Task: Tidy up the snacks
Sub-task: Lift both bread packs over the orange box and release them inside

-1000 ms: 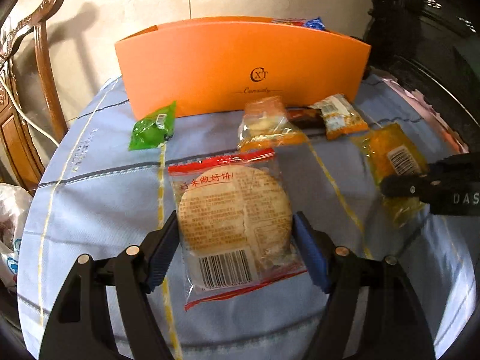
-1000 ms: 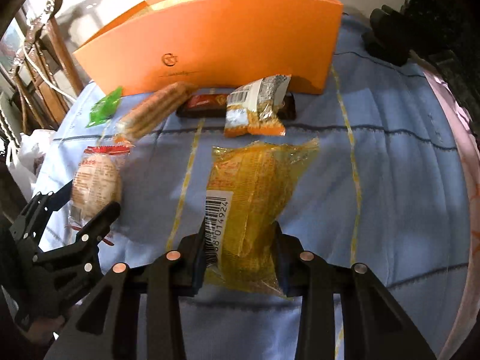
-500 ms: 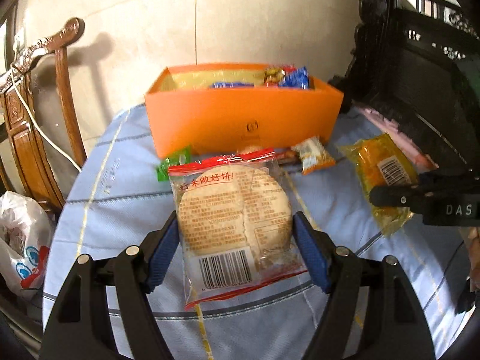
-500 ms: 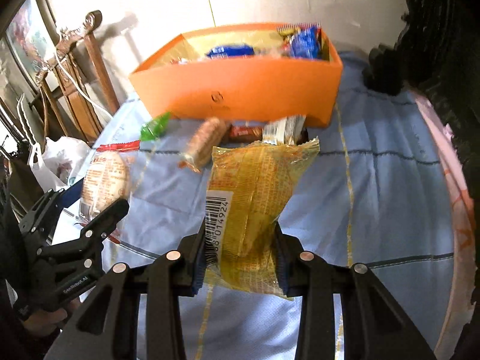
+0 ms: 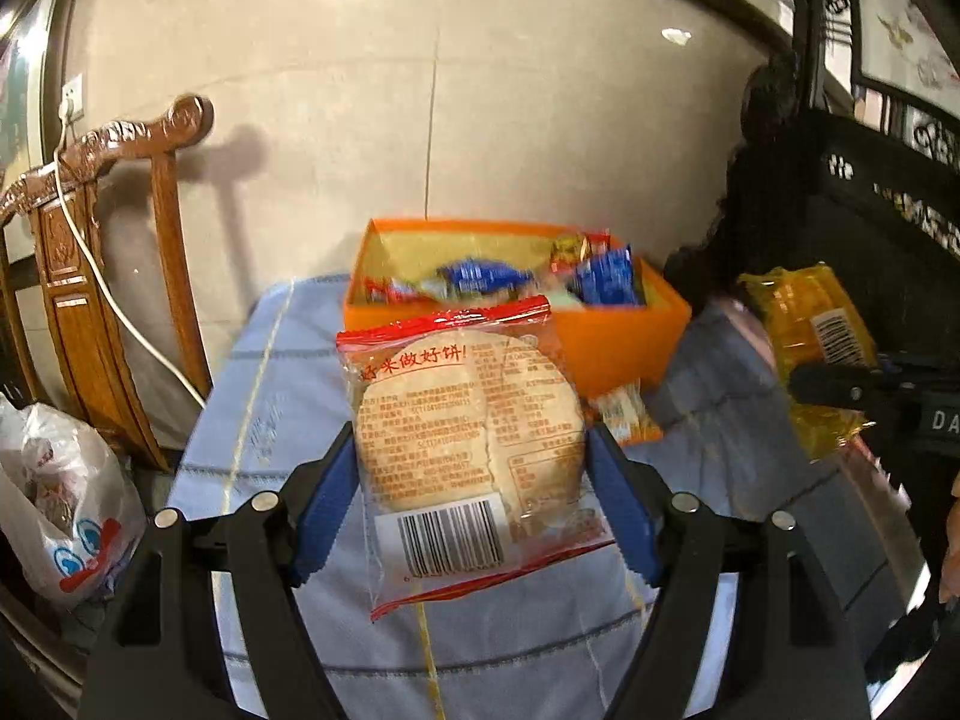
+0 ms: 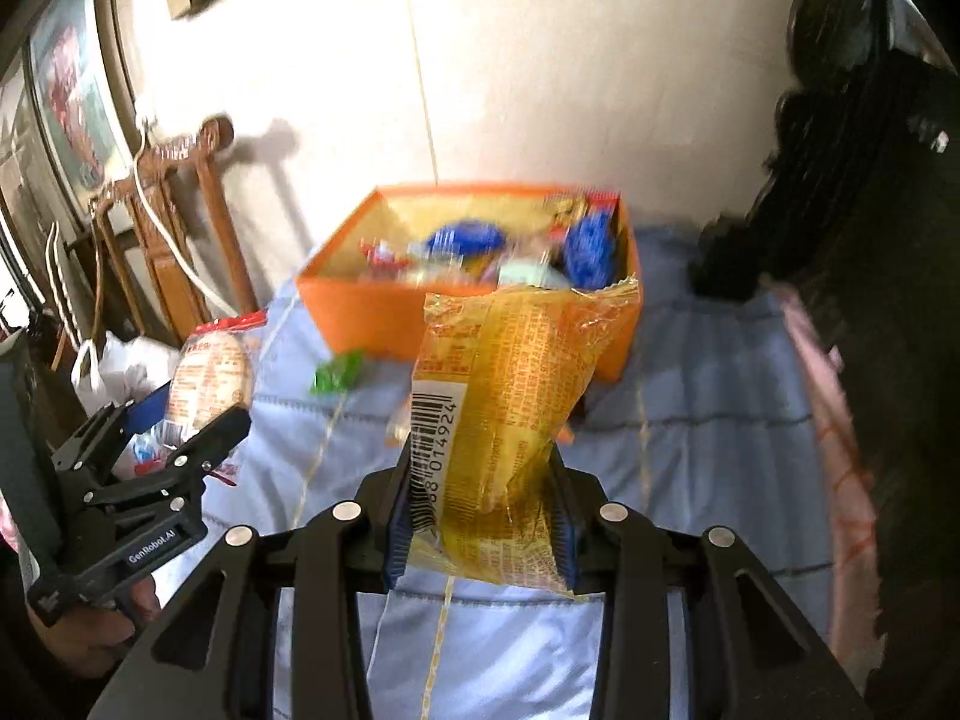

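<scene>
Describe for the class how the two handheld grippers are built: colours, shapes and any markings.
Both grippers, left and right, have black skeletal linkage arms with silver round pivot pins. Their fingers carry blue ribbed pads. White lettering reading GenRobot.AI marks the left one's black side.

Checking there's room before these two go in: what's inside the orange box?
The orange box already holds several packets: blue wrappers, a red-and-yellow one, a pale green one. Its left part looks barer. The floor beneath them is covered.

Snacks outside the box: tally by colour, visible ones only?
Red-edged clear pack, left tongs: 1
Yellow pack, right tongs: 1
Green pack: 1
Orange pack: 1
Total: 4; held packs may hide more.
</scene>
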